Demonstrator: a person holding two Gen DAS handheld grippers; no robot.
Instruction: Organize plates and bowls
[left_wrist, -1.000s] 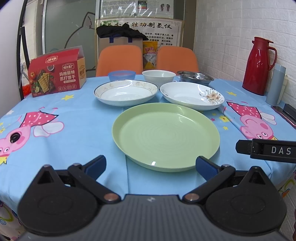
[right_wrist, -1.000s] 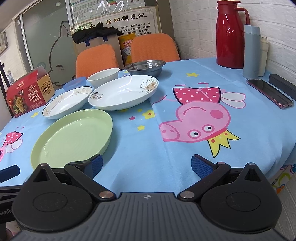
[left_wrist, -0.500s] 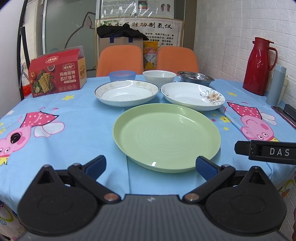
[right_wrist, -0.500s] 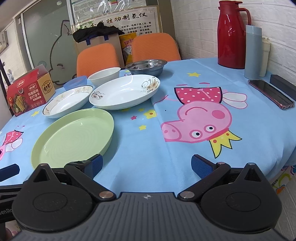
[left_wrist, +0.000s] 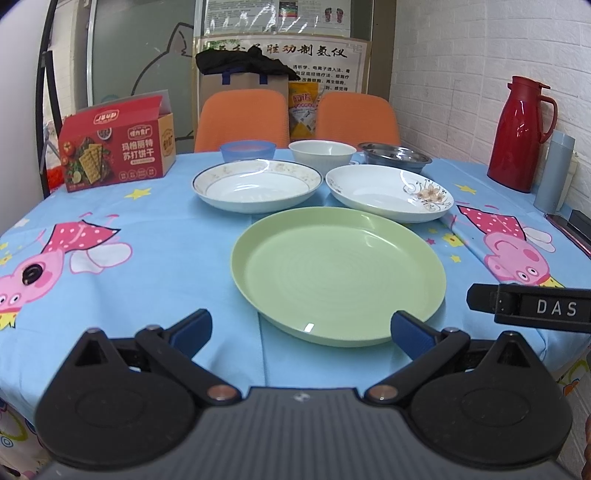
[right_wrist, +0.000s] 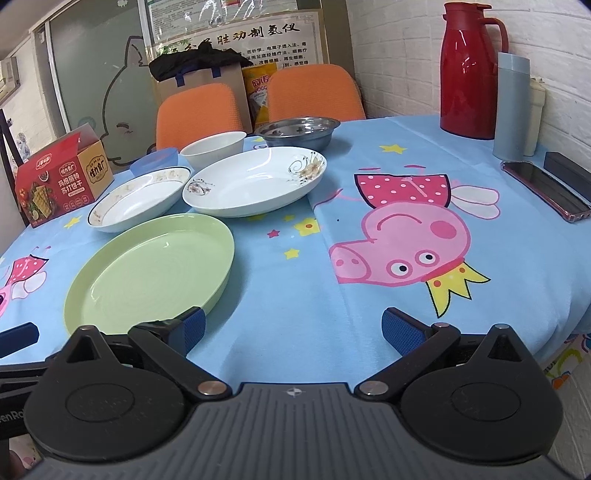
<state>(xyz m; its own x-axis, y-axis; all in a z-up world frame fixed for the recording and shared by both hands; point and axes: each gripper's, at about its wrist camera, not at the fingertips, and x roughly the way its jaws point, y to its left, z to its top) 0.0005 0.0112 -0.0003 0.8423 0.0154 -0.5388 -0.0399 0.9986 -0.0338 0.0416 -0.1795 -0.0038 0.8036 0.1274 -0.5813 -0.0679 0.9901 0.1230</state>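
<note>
A green plate (left_wrist: 338, 275) (right_wrist: 149, 275) lies nearest on the blue tablecloth. Behind it sit a rimmed white plate (left_wrist: 256, 184) (right_wrist: 138, 199) and a flowered white plate (left_wrist: 389, 192) (right_wrist: 255, 186). Farther back stand a blue bowl (left_wrist: 248, 150) (right_wrist: 154, 161), a white bowl (left_wrist: 322, 151) (right_wrist: 214, 147) and a steel bowl (left_wrist: 394, 155) (right_wrist: 297, 130). My left gripper (left_wrist: 301, 332) hangs open just short of the green plate's near rim. My right gripper (right_wrist: 291, 328) is open over bare cloth to the plate's right, and its body shows in the left wrist view (left_wrist: 528, 306).
A red cracker box (left_wrist: 116, 146) stands at the back left. A red thermos (right_wrist: 471, 70), a grey-blue flask (right_wrist: 511, 105) and a phone (right_wrist: 545, 190) sit at the right. Two orange chairs (left_wrist: 242, 118) stand behind the table. The table's edge runs just under both grippers.
Both views have crept slightly toward the table; the dishes sit a little lower and larger. Both grippers stay open and nothing on the table has moved.
</note>
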